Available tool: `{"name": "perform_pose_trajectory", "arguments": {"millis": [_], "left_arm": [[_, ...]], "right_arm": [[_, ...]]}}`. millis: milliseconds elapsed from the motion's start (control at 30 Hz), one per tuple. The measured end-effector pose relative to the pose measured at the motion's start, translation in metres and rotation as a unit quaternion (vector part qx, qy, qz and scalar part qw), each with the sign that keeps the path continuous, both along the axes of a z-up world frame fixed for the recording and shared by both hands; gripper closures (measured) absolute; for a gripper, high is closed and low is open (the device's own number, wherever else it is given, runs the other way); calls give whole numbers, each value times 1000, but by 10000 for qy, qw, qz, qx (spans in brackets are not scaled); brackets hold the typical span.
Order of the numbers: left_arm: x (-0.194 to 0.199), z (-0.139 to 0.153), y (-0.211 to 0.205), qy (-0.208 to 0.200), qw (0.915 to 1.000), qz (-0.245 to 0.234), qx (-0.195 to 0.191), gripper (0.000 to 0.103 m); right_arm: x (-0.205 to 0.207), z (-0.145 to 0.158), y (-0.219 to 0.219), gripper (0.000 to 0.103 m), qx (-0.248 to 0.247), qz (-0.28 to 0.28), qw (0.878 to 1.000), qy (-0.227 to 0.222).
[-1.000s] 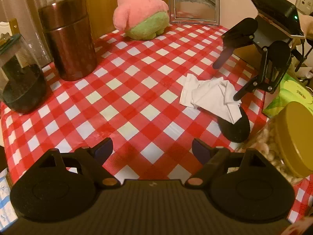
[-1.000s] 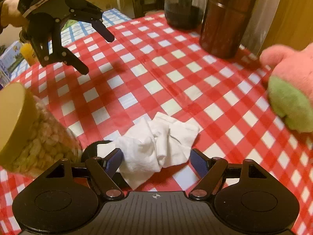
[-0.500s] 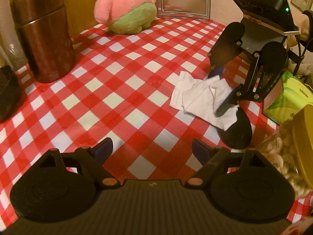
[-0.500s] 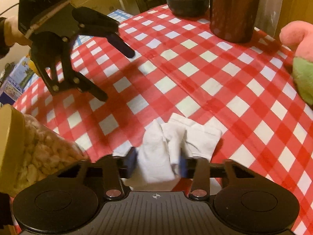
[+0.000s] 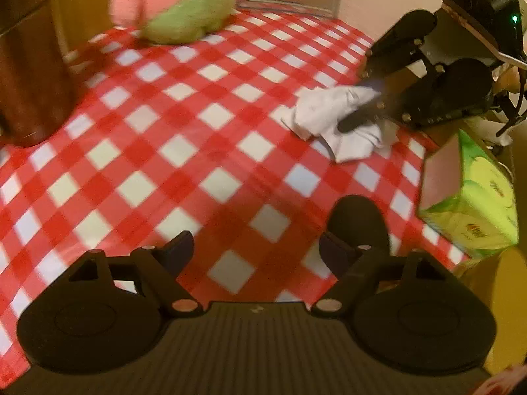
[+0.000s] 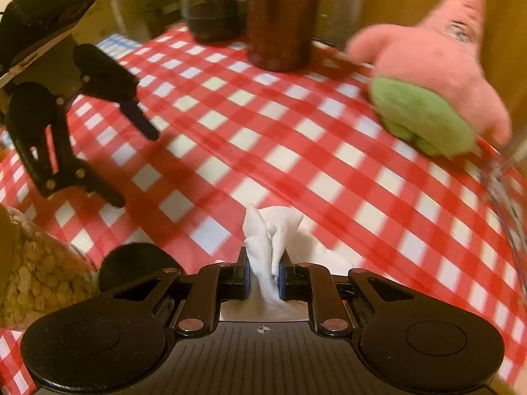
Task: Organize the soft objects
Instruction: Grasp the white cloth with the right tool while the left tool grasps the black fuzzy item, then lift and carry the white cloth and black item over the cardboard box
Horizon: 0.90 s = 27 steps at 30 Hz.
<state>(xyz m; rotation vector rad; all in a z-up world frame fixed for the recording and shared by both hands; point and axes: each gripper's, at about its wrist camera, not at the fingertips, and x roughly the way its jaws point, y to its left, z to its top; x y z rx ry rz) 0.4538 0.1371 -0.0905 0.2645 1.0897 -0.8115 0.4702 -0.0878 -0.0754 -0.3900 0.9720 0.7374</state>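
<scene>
One white cloth (image 6: 268, 243), newly pinched.

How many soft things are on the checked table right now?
2. The white cloth is pinched in the closing right tool near the table's edge; the pink and green plush sits at the far side. Others may lie out of view.

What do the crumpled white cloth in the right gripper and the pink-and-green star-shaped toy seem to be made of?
Crumpled white cloth: likely thin woven or knit cotton, matte; it folds softly between the closing right gripper's pads.
Pink-and-green star-shaped toy: plush, probably polyester fleece; fuzzy, rounded, stuffed-looking surface.
</scene>
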Motion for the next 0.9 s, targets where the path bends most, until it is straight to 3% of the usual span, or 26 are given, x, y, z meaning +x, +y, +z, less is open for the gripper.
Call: {"name": "perform_pose_trajectory", "arguments": {"millis": [333, 533, 900], "left_arm": [[3, 3, -66, 794, 9932, -687, 506, 24], [-1, 1, -101, 930, 9843, -911, 1188, 21], [-15, -26, -150, 1164, 9576, -1524, 2148, 19]], "right_arm": [[-15, 13, -31, 87, 29, -596, 9982, 21], [-28, 20, -42, 87, 153, -770, 9969, -50], [-43, 25, -75, 87, 318, -1064, 9937, -136]]}}
